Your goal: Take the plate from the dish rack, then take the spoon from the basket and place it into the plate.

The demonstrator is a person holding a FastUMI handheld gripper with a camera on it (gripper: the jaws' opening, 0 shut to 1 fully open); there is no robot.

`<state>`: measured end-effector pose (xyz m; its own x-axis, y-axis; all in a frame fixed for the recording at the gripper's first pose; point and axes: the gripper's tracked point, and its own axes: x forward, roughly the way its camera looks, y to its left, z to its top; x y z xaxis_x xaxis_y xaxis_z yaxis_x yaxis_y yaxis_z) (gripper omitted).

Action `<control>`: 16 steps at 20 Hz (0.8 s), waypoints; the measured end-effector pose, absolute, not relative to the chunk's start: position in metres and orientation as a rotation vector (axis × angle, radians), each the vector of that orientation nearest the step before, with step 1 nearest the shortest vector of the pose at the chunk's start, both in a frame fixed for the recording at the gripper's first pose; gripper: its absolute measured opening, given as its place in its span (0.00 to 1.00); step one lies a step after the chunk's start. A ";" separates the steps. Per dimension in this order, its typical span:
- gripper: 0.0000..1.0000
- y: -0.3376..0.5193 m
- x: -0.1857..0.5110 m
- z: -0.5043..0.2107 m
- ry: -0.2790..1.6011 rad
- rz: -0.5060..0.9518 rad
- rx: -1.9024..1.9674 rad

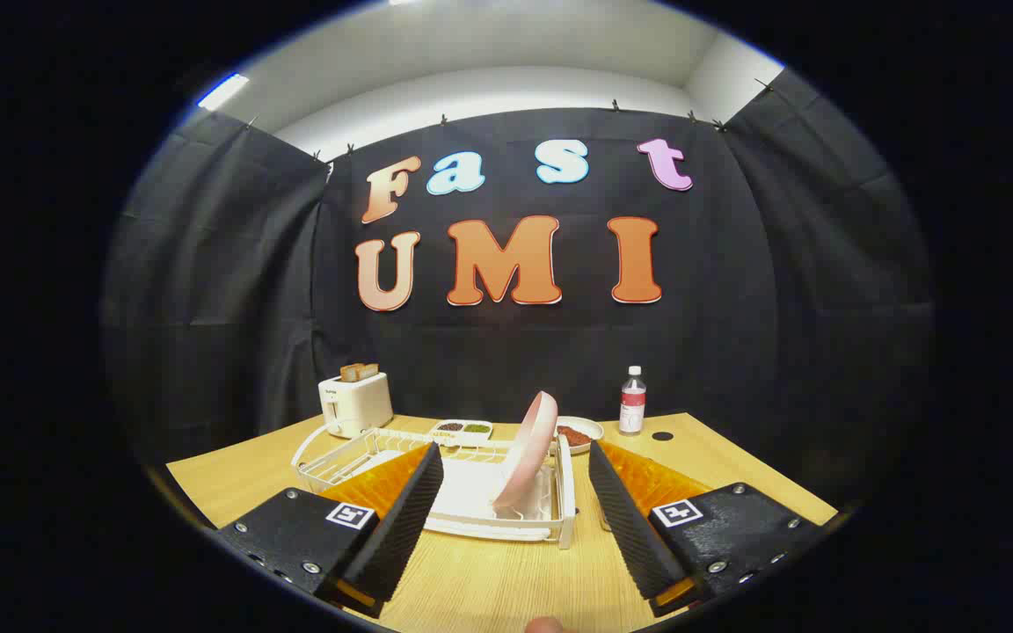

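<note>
Gripper [515, 519] fingers with ribbed pads stand spread wide, grasping nothing. Just ahead between them, a round pink plate [528, 450] leans on edge in the white wire dish rack [357, 457] on the wood-grain table [489, 580], bare before the rack.

- square black-and-white marker tags, one on each side of the gripper [515, 453], fingers spread wide apart
- bottle [632, 401] label and toaster [355, 403] mark: way too small to read

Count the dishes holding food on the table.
2: a white rectangular two-compartment dish behind the white wire dish rack, and a round white bowl beside the upright pink plate. The open gripper may hide others.
</note>
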<state>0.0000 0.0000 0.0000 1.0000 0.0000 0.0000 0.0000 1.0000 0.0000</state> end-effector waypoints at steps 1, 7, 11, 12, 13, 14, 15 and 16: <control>0.99 -0.003 0.000 -0.003 0.002 -0.006 0.008; 0.99 -0.020 0.003 -0.018 0.022 -0.047 0.062; 0.99 -0.024 0.004 -0.019 0.032 -0.053 0.065; 0.99 -0.025 0.005 -0.018 0.024 -0.057 0.056; 0.99 -0.026 0.007 -0.018 0.024 -0.062 0.049; 0.99 -0.027 0.008 -0.021 0.028 -0.064 0.046; 0.99 -0.026 0.011 -0.022 0.035 -0.063 0.048; 0.99 -0.025 0.013 -0.024 0.041 -0.060 0.053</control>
